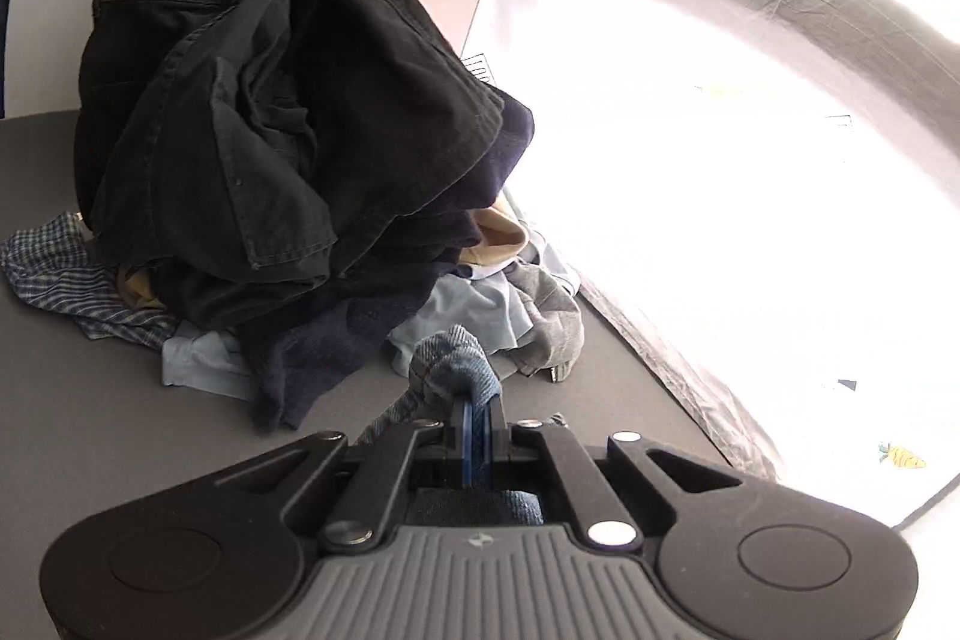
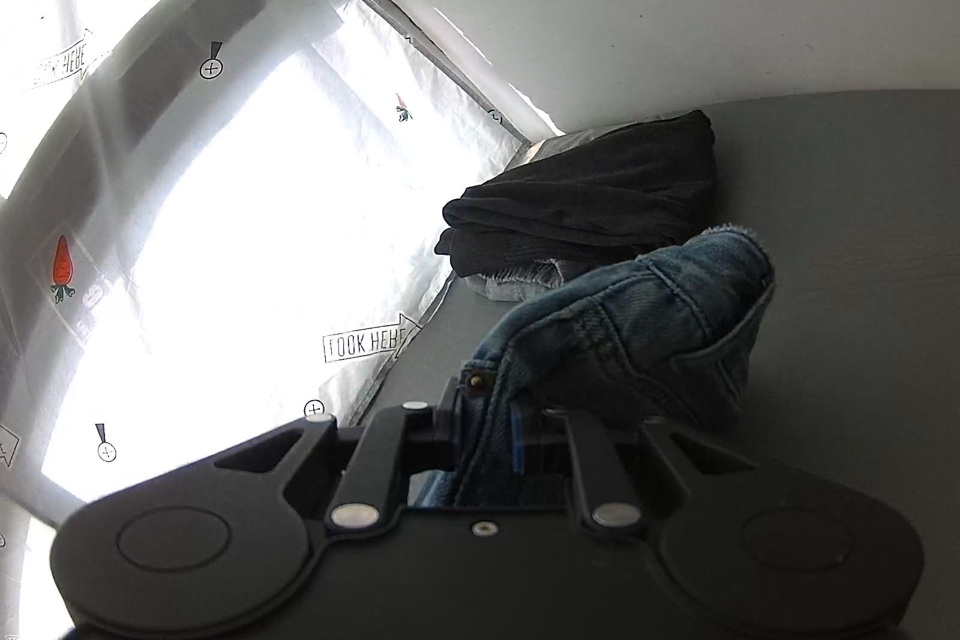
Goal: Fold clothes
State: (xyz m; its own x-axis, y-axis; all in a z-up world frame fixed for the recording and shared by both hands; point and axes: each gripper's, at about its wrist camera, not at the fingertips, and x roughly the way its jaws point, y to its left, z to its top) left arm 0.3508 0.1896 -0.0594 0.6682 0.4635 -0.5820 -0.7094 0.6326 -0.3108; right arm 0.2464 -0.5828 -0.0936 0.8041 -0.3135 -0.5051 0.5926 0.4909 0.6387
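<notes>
**Denim pinched at both ends, with piles close by**

The blue denim garment (image 2: 636, 316) is held off the grey worktop (image 2: 840, 232) by both tools. In the right wrist view the right hand-held gripper (image 2: 489, 430) is clamped on the waistband next to a metal rivet (image 2: 477, 381), and the cloth bulges up and away beyond its fingers, a pocket seam and a frayed edge showing at the far end. In the left wrist view the left hand-held gripper (image 1: 477, 424) is clenched on another bunched part of the denim (image 1: 456, 358), which humps over the fingertips and trails down to the left.

The risks, as I judge them:
- Each grip takes only a narrow bite of thick, stiff fabric. If the garment is stretched or shaken out, the weight of the hanging part could pull an edge free.
- Both bites look bunched rather than flat, so a fold made from here may come out skewed or with a twisted layer inside.
- Whether either tool holds one layer or several cannot be told from these views.
- The heap of unfolded clothes (image 1: 282, 112), dark trousers over navy, pale blue and checked pieces, lies just ahead of the left tool. A hanging part of the denim could drag into it and snag something.
- The folded dark stack (image 2: 588, 202) sits near the curtain (image 2: 240, 196) beyond the right tool. A wide swing could knock it askew.

How far the folding of this garment has gone is not settled here.
</notes>
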